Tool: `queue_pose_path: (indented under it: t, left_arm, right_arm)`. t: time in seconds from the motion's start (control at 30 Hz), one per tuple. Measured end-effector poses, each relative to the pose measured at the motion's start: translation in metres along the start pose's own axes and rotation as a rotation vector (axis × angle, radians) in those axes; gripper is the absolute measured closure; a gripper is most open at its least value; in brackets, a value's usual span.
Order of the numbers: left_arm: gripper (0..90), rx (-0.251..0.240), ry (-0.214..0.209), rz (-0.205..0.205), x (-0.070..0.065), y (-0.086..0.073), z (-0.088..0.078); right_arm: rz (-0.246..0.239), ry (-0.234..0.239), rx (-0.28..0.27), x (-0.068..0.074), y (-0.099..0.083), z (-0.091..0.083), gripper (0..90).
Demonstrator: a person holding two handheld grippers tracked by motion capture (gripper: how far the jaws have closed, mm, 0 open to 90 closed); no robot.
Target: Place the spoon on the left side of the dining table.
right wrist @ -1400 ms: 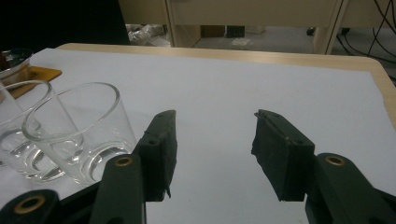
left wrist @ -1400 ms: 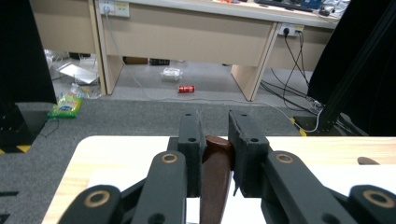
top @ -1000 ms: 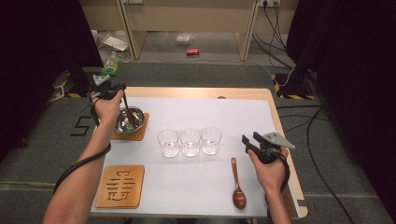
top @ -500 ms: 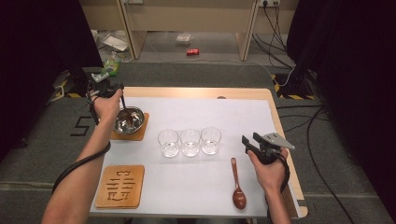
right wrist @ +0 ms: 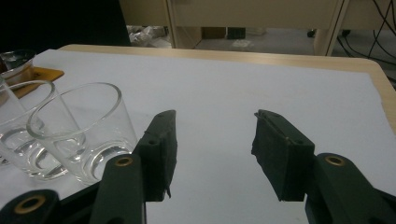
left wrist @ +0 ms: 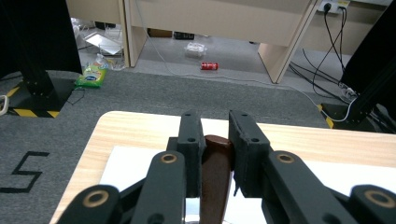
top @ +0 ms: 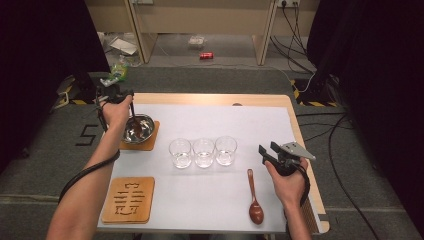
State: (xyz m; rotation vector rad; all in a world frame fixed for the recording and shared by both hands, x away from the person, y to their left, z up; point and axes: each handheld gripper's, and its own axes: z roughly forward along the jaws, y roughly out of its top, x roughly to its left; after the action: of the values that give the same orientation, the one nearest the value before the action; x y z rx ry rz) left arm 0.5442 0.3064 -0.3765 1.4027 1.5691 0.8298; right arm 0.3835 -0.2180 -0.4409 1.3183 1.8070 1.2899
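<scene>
At the table's left, my left gripper [top: 121,98] hangs over a metal bowl [top: 145,127] that rests on a wooden coaster [top: 150,142]. Its jaws are shut on the dark handle of a wooden spoon [left wrist: 215,172], whose lower end reaches into the bowl. Three clear glasses [top: 180,152] [top: 204,151] [top: 226,149] stand in a row mid-table. My right gripper [top: 267,151] is to their right, low over the white sheet; its jaws [right wrist: 215,135] stand open with nothing between them. The nearest glass [right wrist: 81,135] is to its left. A second wooden spoon [top: 255,200] lies beside the right hand.
A carved wooden coaster [top: 127,200] lies at the front left corner. The white sheet [top: 200,200] covers most of the wooden table [top: 210,99]. Beyond the far edge are grey carpet, a red can [top: 206,55], cables and desk legs.
</scene>
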Motion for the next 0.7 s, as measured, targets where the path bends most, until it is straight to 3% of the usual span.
queue_pose_path:
  t: [0.23,0.7]
  left_arm:
    - [74.7,0.008,0.021,-0.054,0.004,-0.001,0.013]
    - [74.0,0.042,0.046,-0.081,0.008,-0.011,0.030]
  right_arm:
    - [0.001,-0.001,-0.006,-0.002,0.001,-0.003,49.4]
    - [-0.022,0.009,-0.003,0.001,0.000,-0.001,49.3]
